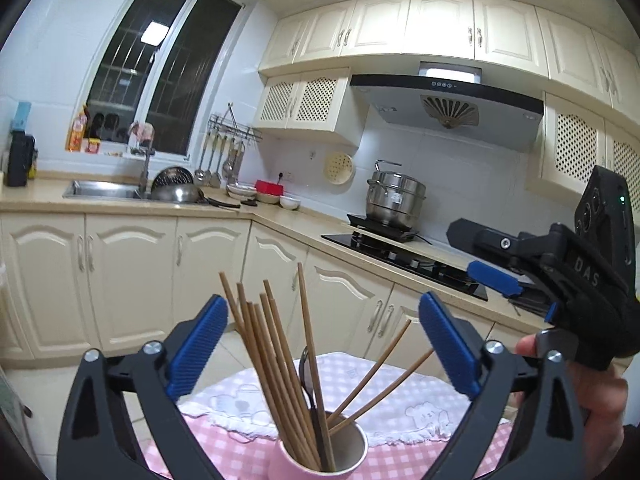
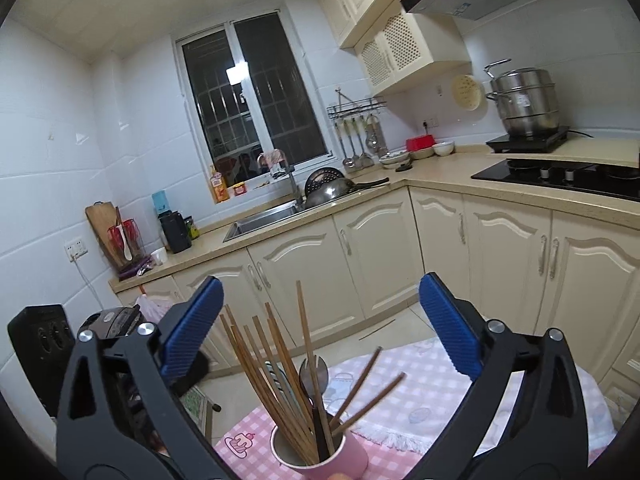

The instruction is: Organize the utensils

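Chopsticks point(image 1: 276, 368) stood bundled in a pink cup point(image 1: 324, 458), the landmark for these notes, and fanned upward and leftward from its mouth. Two more chopsticks point(image 1: 380, 372) leaned out of the cup toward the right. A dark-handled spoon point(image 1: 306, 372) rose from the cup behind the bundle, bowl up. The cup sat on a pink-and-white checked cloth point(image 1: 400, 412) covering the desk, at the near edge of both views.

Left gripper point(image 1: 324, 344): fingers point(image 1: 198, 354) spread wide, pinching nothing. Seen from the left wrist, the cup lay below and between them, and the main bundle's tips reached up close beside the left-hand blue pad without clearly touching it. The leaning pair pointed toward the right-hand pad and stopped short of it.

Right gripper point(image 2: 320, 328): fingers point(image 2: 192, 328) likewise spread wide and empty. In its own view the cup point(image 2: 320, 452) sat low and centred between them, with the bundle point(image 2: 272, 376) nearer the left-hand pad and the leaning pair point(image 2: 368, 396) well clear of the right-hand one. Spoon point(image 2: 314, 376) upright behind the bundle.

From the left wrist, the right gripper point(image 1: 496, 276) showed to the right of the cup and above it, held in a person's hand point(image 1: 596, 400), one blue pad visible.

Beyond the cup: cream cabinets point(image 1: 132, 276) and a steel pot point(image 1: 394, 198) on the hob.
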`<state>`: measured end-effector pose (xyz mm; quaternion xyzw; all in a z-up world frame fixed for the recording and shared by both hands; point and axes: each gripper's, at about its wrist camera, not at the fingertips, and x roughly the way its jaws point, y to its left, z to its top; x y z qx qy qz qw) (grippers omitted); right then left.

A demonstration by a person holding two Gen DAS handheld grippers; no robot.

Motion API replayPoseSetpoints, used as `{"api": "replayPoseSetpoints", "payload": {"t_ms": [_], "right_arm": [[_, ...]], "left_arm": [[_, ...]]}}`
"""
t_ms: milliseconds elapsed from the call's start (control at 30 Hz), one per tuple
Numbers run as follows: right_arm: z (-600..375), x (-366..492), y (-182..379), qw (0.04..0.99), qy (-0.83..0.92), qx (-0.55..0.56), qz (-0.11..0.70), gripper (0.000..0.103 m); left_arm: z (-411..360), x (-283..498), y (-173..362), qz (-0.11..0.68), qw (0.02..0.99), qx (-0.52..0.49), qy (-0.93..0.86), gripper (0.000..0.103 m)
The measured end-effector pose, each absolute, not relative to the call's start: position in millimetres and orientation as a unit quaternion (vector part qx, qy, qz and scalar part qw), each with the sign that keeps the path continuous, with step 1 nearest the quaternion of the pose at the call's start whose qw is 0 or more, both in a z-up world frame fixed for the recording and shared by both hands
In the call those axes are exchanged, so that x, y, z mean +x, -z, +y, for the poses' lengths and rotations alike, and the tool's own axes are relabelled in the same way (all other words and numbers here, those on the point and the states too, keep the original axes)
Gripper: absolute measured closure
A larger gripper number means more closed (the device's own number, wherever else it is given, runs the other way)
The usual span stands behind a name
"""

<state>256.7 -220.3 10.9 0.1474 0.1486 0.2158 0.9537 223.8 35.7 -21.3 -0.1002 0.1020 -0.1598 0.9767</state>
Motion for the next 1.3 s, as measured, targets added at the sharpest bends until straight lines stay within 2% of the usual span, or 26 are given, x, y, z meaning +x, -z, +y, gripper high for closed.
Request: {"api": "replayPoseSetpoints", "payload": {"t_ms": [700, 1300], "right_arm": [[-239, 161, -17, 0.957, -0.184, 0.134, 0.182, 0.006], [-237, 74, 5, 0.965, -0.155, 0.089, 0.192, 0.006]], "left_arm": [[18, 103, -22, 0.118, 0.992, -0.001, 0.049, 0.004], [21, 25, -29, 0.124, 0.992, -0.002, 0.003, 0.004]]}}
